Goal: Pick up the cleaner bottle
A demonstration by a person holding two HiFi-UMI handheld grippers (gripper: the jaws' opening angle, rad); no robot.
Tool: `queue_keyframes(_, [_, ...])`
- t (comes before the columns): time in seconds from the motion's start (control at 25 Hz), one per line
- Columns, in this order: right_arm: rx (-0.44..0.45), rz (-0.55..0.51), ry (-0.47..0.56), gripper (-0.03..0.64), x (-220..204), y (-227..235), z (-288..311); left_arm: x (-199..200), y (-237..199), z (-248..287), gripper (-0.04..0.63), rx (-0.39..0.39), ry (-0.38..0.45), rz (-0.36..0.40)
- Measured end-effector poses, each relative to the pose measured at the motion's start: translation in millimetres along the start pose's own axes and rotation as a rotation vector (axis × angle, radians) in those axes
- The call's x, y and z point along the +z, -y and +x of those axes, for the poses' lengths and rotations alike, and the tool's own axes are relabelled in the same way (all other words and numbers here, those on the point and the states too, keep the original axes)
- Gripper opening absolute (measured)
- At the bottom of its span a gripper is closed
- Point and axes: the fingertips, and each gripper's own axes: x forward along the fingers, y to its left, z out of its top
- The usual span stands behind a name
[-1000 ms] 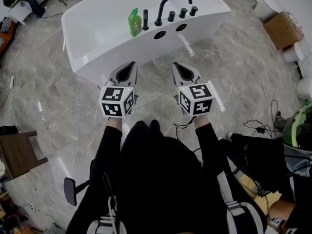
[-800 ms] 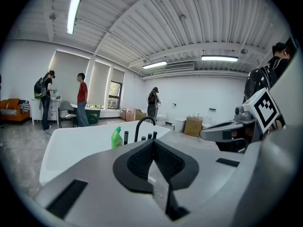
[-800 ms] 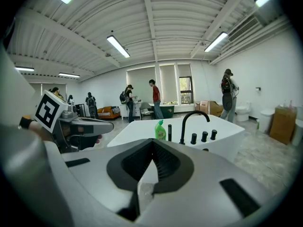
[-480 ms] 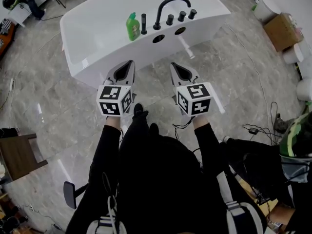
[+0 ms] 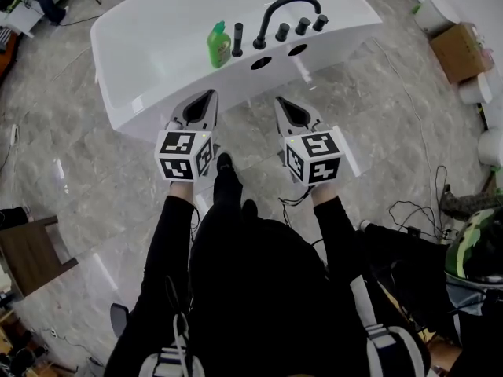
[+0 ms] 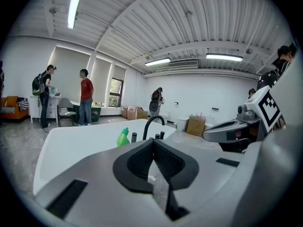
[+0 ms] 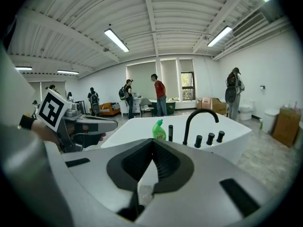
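The green cleaner bottle (image 5: 218,44) stands upright on the deck of a white bathtub (image 5: 149,45), just left of a black faucet (image 5: 279,14). My left gripper (image 5: 207,94) is shut and empty, its tip over the tub's near wall, short of the bottle. My right gripper (image 5: 282,101) is level with it, also shut and empty, below the faucet holes. In the left gripper view the bottle (image 6: 123,137) sits left of and beyond the closed tip (image 6: 153,141). In the right gripper view the bottle (image 7: 159,130) stands just above the closed tip (image 7: 152,141).
Black knobs (image 5: 302,26) and a thin black post (image 5: 237,39) flank the faucet. A cardboard box (image 5: 457,49) lies at the right, cables (image 5: 416,206) run over the marble floor, and a brown stool (image 5: 27,246) stands at the left. Several people (image 7: 158,96) stand far behind the tub.
Both grippers have moved forward toward the tub, still side by side and shut. The person's foot has stepped forward between them.
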Motion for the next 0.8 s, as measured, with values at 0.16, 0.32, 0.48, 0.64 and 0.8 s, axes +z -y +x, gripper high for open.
queue_keyframes(0.16, [-0.007,0.003,-0.019,0.002,8.5,5.2,31.5,0.0,-24.2,21.9,0.008,-0.008,-0.018,-0.013])
queue_keyframes(0.32, [-0.014,0.006,-0.037,0.002,18.3,11.4,64.2,1.6,-50.8,43.7,0.008,-0.011,-0.037,-0.020])
queue_keyframes(0.48, [-0.032,0.010,-0.053,0.002,26.5,18.8,94.1,1.3,-72.2,62.8,0.008,-0.025,-0.055,-0.022])
queue_keyframes(0.64, [-0.051,0.014,-0.067,0.002,32.6,24.4,117.2,1.0,-87.9,77.4,0.008,-0.042,-0.064,-0.026])
queue_keyframes(0.8, [-0.063,0.006,-0.080,0.002,38.3,25.5,133.6,2.6,-99.5,87.9,0.009,-0.060,-0.073,-0.017])
